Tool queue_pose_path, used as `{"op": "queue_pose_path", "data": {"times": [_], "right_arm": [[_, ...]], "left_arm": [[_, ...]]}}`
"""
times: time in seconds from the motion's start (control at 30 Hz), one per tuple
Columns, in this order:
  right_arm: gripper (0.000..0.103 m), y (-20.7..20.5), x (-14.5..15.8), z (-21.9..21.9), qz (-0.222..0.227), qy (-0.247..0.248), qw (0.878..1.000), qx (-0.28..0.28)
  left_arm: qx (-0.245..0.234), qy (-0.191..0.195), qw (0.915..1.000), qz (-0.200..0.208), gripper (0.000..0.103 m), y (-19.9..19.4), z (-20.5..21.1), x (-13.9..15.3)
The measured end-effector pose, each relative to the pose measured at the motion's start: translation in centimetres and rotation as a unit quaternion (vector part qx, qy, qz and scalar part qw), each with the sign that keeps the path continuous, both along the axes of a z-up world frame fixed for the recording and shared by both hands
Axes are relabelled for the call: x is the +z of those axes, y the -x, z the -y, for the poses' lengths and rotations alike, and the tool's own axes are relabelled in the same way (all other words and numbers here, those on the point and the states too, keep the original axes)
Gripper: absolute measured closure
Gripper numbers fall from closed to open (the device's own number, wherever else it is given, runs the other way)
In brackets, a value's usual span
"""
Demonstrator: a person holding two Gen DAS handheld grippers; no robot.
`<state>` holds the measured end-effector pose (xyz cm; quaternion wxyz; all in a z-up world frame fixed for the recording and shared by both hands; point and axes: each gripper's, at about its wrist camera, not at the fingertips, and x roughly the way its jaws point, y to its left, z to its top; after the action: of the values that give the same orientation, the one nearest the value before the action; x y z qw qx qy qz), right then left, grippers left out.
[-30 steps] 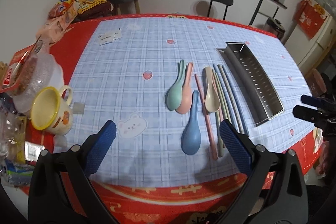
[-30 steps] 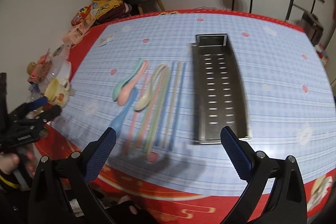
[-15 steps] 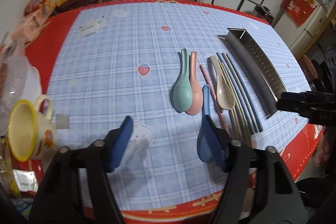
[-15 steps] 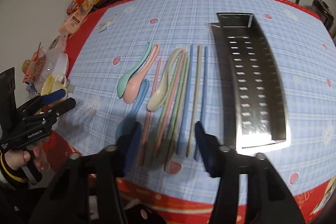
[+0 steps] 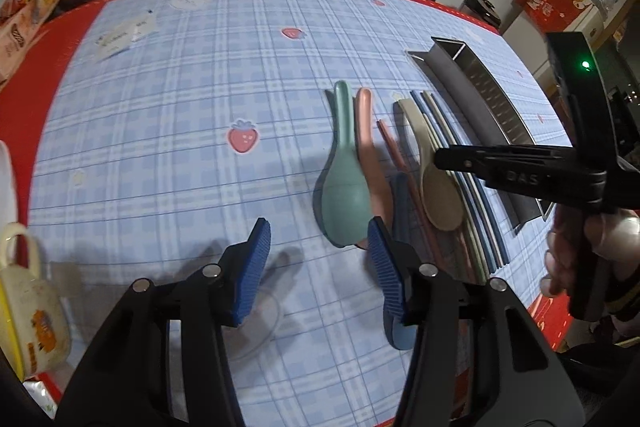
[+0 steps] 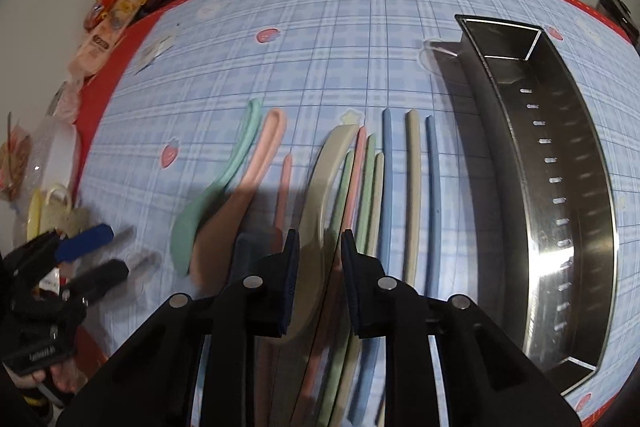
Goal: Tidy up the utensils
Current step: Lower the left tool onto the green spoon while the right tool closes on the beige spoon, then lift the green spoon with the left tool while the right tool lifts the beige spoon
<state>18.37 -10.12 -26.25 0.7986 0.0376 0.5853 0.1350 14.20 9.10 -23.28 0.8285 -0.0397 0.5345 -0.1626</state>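
**Both jaws close in on the spoons**

Since a second ago I have dropped low over the tabletop (image 6: 360, 27) and narrowed both pairs of jaws. My right gripper (image 6: 320, 263), jaws part-closed but gripping nothing yet, now straddles the beige spoon (image 6: 320, 195); my left gripper (image 5: 318, 263), jaws wider apart, hangs just short of the green spoon (image 5: 342, 195). The first pick looks imminent. I count four spoons, green, pink (image 6: 256, 167), blue (image 5: 400, 203), beige, about eight chopsticks (image 6: 412, 195) lying alongside, and one empty steel tray (image 6: 560, 187).
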Motion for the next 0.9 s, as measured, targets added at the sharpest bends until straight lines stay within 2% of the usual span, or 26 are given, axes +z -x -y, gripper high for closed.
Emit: {"op": "queue_pose_path", "data": {"times": [0.23,0.27,0.3,0.47,0.73,0.9], "right_arm": [[0.088,-0.3,-0.9,-1.1,-0.001,0.013,1.0,0.014],[0.09,-0.3,-0.9,-1.2,0.002,0.016,1.0,0.016],[0.096,-0.2,-0.8,-1.3,0.004,0.017,1.0,0.017],[0.098,0.1,-0.6,-1.5,0.007,0.017,1.0,0.025],[0.098,0.6,-0.7,-1.5,0.005,0.001,1.0,0.021],[0.098,0.6,-0.8,-1.5,0.005,-0.002,1.0,0.02]], "left_arm": [[-0.004,0.014,0.9998,-0.015,0.051,-0.8,0.3,-1.3],[-0.005,0.016,0.9997,-0.017,0.051,-0.9,0.5,-1.4],[-0.005,0.016,0.9997,-0.018,0.051,-0.9,0.6,-1.5],[-0.013,0.015,0.9995,-0.023,0.051,-1.1,1.4,-1.9],[-0.027,-0.004,0.9996,-0.011,0.051,-2.4,3.1,-1.8],[-0.038,-0.045,0.9982,-0.007,0.051,-3.8,4.5,-2.4]]}}
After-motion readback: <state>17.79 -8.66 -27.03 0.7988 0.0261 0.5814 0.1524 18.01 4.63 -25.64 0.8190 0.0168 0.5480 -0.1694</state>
